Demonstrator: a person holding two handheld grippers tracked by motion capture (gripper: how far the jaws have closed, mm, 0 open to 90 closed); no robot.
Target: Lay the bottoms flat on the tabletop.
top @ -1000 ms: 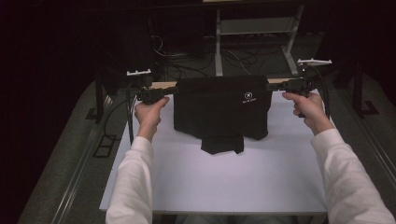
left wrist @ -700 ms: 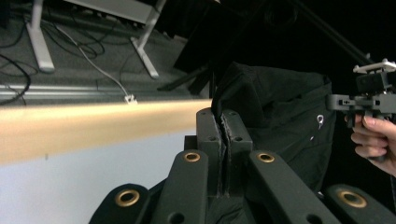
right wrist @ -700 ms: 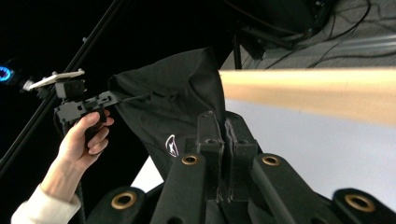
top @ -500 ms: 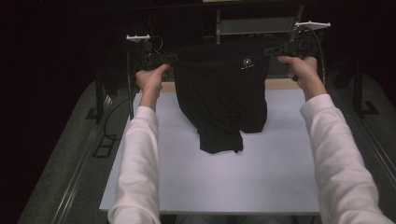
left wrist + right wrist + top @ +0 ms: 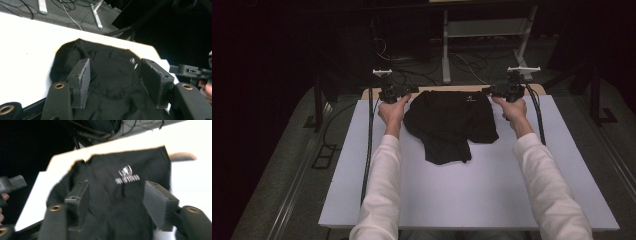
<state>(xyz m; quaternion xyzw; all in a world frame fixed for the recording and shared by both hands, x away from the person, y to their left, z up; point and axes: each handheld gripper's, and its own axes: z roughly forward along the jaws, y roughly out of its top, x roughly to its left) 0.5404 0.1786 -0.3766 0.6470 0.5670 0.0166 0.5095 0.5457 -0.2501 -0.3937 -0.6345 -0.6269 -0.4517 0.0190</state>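
Observation:
A black garment (image 5: 449, 122) with a small white logo (image 5: 470, 99) lies crumpled on the white table top (image 5: 462, 200), near its far edge. My left gripper (image 5: 408, 91) sits at the garment's left upper corner and my right gripper (image 5: 488, 91) at its right upper corner. Both pairs of jaws have just been opening. In the left gripper view the left gripper (image 5: 116, 63) stands open, the black cloth (image 5: 110, 82) lying loose between and under the pads. In the right gripper view the right gripper (image 5: 118, 185) is open too, over the cloth (image 5: 112, 202) and its logo (image 5: 126, 173).
A wooden strip (image 5: 372, 93) edges the table's far side. Behind it stand a metal frame (image 5: 446, 50) and loose cables on the floor (image 5: 472, 62). Each gripper trails a black cable (image 5: 369, 130) across the table. A rail (image 5: 292, 200) runs along the floor at left.
Both hands came down and nearer, bringing the hanging garment onto the table. Both grippers' jaws opened and let go of the cloth, which now lies slumped.

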